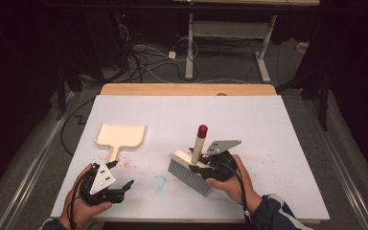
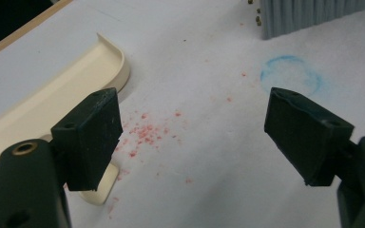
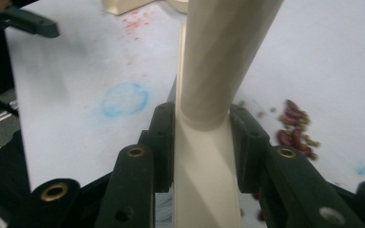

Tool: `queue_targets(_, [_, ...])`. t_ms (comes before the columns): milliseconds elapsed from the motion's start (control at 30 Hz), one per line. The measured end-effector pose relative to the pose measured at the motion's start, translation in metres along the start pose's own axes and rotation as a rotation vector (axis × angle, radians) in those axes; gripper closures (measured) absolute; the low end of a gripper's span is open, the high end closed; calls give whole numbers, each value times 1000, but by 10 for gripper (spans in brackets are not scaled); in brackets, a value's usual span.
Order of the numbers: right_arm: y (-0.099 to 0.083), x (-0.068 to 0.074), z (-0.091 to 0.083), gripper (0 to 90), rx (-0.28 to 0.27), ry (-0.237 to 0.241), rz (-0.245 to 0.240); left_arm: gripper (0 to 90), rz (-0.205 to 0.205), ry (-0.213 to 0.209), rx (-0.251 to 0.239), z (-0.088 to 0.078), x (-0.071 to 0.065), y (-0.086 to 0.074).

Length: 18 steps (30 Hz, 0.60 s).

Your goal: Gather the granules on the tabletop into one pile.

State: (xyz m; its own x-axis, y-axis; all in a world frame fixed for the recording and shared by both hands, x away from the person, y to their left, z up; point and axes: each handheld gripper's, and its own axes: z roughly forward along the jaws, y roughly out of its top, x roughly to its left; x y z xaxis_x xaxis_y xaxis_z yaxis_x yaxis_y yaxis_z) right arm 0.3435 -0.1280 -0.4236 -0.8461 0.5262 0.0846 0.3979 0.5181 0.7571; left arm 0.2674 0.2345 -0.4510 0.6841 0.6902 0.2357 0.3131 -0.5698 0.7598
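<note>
The right claw [image 1: 197, 165] grips the brush [image 1: 190, 170] by its handle, bristles on the table [image 1: 268, 124] with bare room beyond. The left claw [image 1: 120, 173] stands wide and empty; the dustpan [image 1: 120, 136] lies just ahead, near the table's left edge.
</note>
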Motion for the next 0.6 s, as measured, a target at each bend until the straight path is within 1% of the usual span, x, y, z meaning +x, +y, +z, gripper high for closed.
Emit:
queue_targets(100, [-1,-8,-4,673,-1,-40,26,192,2,-1,2,0,-1,0])
queue_targets(167, [-1,-12,-6,673,-5,-58,31,192,3,-2,3,1,-1,0])
queue_targets(267, [-1,-16,-8,674,-10,-80,37,192,4,-3,4,1,-1,0])
queue_targets(367, [1,-18,-12,676,-14,-88,36,192,6,-4,7,1,-1,0])
queue_targets(433, [2,-19,-17,677,-25,-78,29,192,7,-4,7,1,-1,0])
queue_targets(467, [3,-18,-20,676,-29,-77,18,192,7,-5,8,1,-1,0])
queue_targets(533, [4,-16,-28,676,-30,-53,-2,192,9,-4,10,2,-1,0])
queue_targets(600, [3,-12,-37,676,-41,-27,-39,192,10,-4,12,2,-2,0])
